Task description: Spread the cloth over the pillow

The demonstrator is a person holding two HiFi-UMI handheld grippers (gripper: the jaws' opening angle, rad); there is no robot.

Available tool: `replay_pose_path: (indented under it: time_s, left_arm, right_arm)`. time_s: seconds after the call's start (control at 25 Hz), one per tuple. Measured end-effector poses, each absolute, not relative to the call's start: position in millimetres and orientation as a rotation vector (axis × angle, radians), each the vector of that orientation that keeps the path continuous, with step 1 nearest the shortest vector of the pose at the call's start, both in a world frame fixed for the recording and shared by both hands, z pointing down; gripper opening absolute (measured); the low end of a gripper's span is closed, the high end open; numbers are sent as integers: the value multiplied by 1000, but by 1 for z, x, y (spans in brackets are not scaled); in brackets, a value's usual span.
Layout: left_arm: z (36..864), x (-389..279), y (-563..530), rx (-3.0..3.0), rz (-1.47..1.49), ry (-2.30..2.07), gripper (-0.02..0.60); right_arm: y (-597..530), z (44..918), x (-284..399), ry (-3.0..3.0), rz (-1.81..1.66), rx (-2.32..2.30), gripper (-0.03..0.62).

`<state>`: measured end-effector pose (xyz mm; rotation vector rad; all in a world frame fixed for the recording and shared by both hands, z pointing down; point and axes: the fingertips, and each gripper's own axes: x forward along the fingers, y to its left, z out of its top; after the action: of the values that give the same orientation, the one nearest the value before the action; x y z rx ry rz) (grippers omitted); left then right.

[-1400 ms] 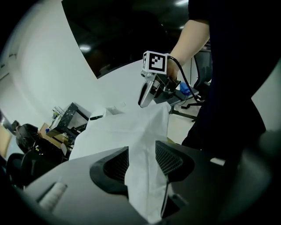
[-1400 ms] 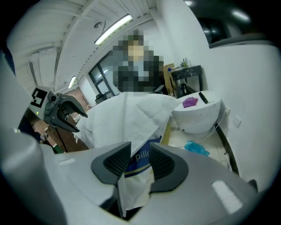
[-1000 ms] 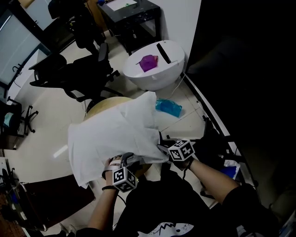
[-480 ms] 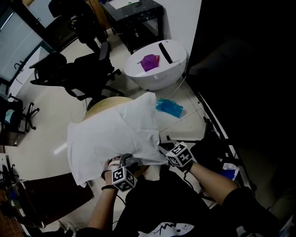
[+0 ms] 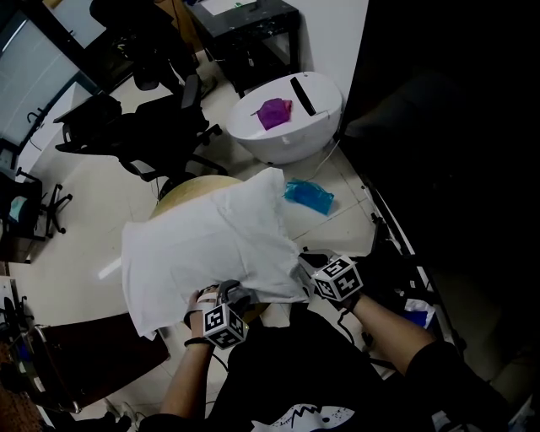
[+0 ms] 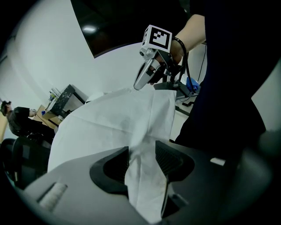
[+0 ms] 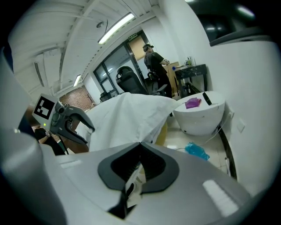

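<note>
Pale floor (image 5: 76, 219), office chairs (image 5: 143, 126) far left. White cloth (image 5: 202, 245) drapes over a tan round stand (image 5: 198, 187). My left gripper (image 5: 229, 294) is clamped on its near edge; my right gripper (image 5: 304, 274), jaws just closed, pinches the near-right corner.

Cloth (image 5: 202, 253): draped over the round table (image 5: 190, 190) — the table's far rim shows behind it.
Bag (image 5: 308, 196): on the floor (image 5: 76, 219), just right of the cloth's far corner.
Round bin (image 5: 295, 142): behind the bag — a crumpled scrap (image 5: 272, 112) on top.
Chairs (image 5: 143, 126): left of the bin, behind the table.
Desk (image 5: 249, 25): behind the bin.
</note>
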<state>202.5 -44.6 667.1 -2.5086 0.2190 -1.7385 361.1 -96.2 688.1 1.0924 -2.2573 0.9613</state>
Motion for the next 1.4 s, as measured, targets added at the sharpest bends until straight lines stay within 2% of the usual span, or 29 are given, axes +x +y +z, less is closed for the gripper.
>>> replay_pose_path:
  time_s: [0.28,0.72,1.12,1.32,1.4]
  left_arm:
    - [670,203,-40,-2510,-1753,209,181]
    - [673,206,-38,-2508,-1761,216,182]
    - [673,204,-36,-2514,-1747,206,183]
    - [669,203,-41,-2537,-1661,203,183]
    - [668,203,-40,-2547,-1625,184,183]
  right_arm:
    - [-123,696,396,-2188,895,1186,9]
    - [-138,726,391,-2137,724,1195,9]
    - [-132,731,386,-2166,833,1168,14]
    - [-122,717,398,-2161,858,1222,78]
    - [-118,708,404,-2160,922,1266,83]
